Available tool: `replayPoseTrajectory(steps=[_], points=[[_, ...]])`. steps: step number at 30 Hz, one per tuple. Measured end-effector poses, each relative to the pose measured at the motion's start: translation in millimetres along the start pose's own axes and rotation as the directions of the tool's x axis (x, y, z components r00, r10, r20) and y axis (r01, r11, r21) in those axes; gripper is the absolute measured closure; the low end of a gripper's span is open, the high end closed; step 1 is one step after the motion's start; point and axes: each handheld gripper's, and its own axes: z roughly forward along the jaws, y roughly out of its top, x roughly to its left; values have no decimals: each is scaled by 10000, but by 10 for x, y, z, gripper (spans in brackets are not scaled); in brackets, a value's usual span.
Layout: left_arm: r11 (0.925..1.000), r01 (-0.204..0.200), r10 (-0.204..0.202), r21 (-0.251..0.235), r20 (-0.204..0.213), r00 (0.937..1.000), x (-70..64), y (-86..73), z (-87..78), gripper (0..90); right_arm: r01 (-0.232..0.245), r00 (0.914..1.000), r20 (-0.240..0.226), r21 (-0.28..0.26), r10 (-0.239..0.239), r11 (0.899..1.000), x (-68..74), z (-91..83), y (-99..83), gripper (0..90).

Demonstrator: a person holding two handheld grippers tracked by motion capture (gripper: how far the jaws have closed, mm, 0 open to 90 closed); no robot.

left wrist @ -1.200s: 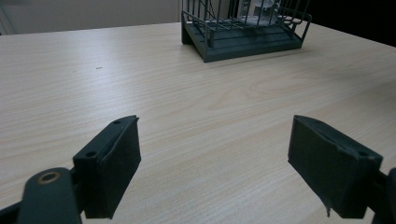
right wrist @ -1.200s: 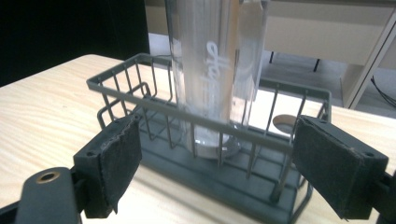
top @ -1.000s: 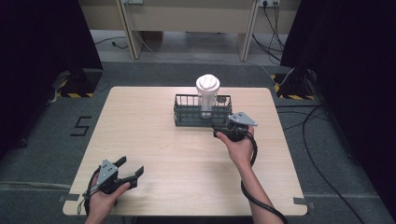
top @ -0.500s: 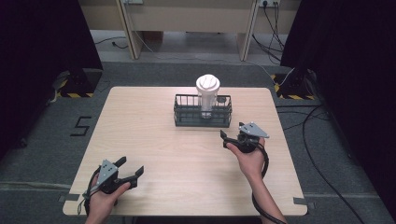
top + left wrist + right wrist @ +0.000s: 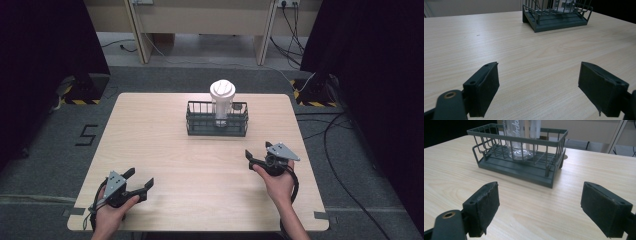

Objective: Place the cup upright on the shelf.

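Grey carpet surrounds the wooden table. From above, the clear cup stands upright in the dark wire basket at the far middle; the right gripper sits near it, jaws apart and empty, and the left gripper rests well apart at the near edge. Left gripper view: pads wide, nothing held, basket far ahead. Right gripper view: pads wide and empty, basket and cup near, ahead.

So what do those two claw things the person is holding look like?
Both are black. The left gripper and right gripper each wear a grey three-cornered plate on top and trail a black cable. Seen close in the gripper views, the fingers are chunky black blocks with flat, rough-edged pads, and a round brass-coloured hole sits near one base. No sleeves are visible.
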Motion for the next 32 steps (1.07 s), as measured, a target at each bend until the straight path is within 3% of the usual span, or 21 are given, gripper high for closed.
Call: replayPoseTrajectory(steps=[5,23,28,32], points=[[10000,5,-5,11,-6,10000,2,-1,-1,163,111,9999,110,8,-111,9999,-29,-79,-100,161],[10000,-24,24,64,-53,10000,3,-3,1,163,-232,9982,551,-40,234,9997,-206,-418,-372,163],[10000,-17,17,65,-72,10000,3,-4,3,163,-249,9981,562,-196,259,9995,-221,-467,-391,170],[10000,-43,43,73,-72,10000,-1,-2,10,163,-248,9993,282,-385,259,9990,-157,-435,-313,178]])
